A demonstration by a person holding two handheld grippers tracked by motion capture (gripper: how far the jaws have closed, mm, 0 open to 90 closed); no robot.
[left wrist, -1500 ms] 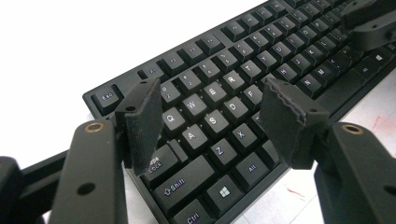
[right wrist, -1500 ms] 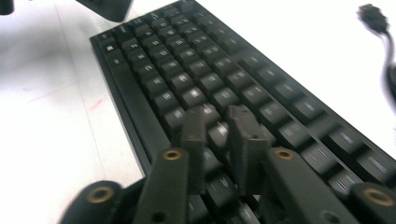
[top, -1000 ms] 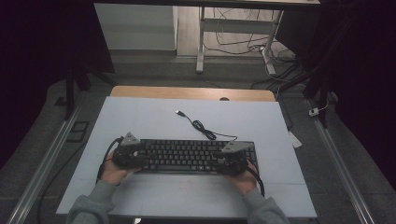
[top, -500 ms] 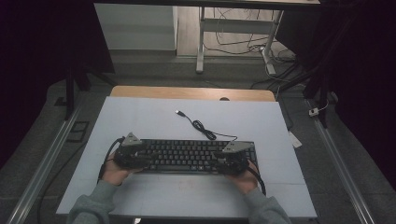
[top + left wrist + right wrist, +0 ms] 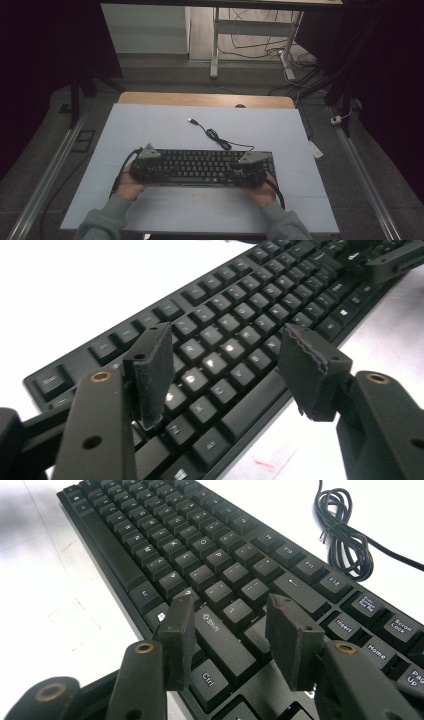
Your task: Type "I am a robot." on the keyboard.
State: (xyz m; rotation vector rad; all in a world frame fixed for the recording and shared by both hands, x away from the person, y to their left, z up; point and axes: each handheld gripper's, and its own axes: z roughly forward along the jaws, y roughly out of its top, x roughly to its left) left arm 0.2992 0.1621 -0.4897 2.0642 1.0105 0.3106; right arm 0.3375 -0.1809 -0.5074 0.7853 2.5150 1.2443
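Keyboard: black plastic keyboard [image 5: 200,167] near the bench's front edge.
Left gripper [image 5: 225,370]: jaws apart, gripping nothing.
Right gripper [image 5: 230,635]: likewise.
Advice: press keys gently.

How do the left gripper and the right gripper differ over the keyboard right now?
The left gripper hovers over the letter keys at the keyboard's left end; the right gripper sits over Shift and Ctrl at its right end. The left gripper's jaws stand wider apart than the right gripper's. Both are open with nothing clamped, each held in a hand at the keyboard's near edge.
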